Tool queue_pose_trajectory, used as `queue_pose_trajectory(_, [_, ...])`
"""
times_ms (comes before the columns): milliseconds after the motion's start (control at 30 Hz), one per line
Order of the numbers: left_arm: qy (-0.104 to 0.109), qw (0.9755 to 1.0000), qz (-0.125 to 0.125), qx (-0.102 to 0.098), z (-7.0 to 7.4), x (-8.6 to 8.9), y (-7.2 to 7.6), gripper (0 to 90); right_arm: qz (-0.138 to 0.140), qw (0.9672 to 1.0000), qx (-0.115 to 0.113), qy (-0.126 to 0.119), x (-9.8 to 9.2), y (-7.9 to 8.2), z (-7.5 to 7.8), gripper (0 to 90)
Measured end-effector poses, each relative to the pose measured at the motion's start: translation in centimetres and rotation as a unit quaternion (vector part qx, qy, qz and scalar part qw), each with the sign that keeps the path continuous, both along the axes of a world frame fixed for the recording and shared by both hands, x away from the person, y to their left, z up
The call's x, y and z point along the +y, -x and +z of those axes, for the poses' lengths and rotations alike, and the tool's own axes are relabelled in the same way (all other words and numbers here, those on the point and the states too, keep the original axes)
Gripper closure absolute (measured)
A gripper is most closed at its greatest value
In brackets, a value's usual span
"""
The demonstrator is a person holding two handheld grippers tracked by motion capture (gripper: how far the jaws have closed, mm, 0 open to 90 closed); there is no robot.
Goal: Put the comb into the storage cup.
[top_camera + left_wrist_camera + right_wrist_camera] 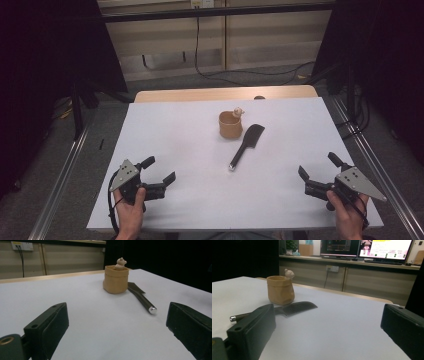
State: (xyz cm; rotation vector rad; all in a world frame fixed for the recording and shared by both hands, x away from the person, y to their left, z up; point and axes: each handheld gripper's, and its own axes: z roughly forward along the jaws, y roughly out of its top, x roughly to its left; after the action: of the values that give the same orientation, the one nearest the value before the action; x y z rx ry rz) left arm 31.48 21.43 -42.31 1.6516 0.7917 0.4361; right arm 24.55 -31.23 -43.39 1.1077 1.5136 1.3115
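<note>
Near the middle of the white counter stands your tan pot with a small bear figure on its rim, and the black spatula lies just beside it, blade by the pot and shiny handle tip pointing back toward you. Your left tongs and right tongs rest at the near corners, well apart from both things. Both tongs are spread wide and hold nothing.

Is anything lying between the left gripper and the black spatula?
No. Between left gripper and spatula is bare white table, as the high view shows.
</note>
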Motion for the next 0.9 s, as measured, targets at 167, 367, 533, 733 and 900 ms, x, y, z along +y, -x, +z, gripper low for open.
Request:
queue_pose_trajectory(167, [0.008,0.9999,-0.001,0.011,0.1,-0.8,-0.7,3.3,0.004,1.0000,0.000,0.003,0.1,0.0,0.0,0.0])
queue_pose_trajectory(367, [0.004,1.0000,0.004,0.000,0.7,-1.6,-1.1,3.1,0.007,1.0000,0.002,-0.001,0.2,-0.1,0.0,0.0])
queue_pose_trajectory(533, [0.001,1.0000,-0.006,0.006,0.9,-2.0,-1.9,3.8,0.007,1.0000,0.001,0.000,0.2,-0.1,0.0,0.0])
queue_pose_trajectory(733, [-0.015,0.9998,-0.006,0.011,1.0,-2.9,-2.7,4.2,0.010,1.0000,0.001,0.001,0.2,-0.2,-0.1,0.0])
queue_pose_trajectory(900, [-0.025,0.9988,-0.038,0.018,1.1,-3.9,-3.4,4.5,0.009,1.0000,0.002,0.003,0.2,-0.1,-0.1,0.0])
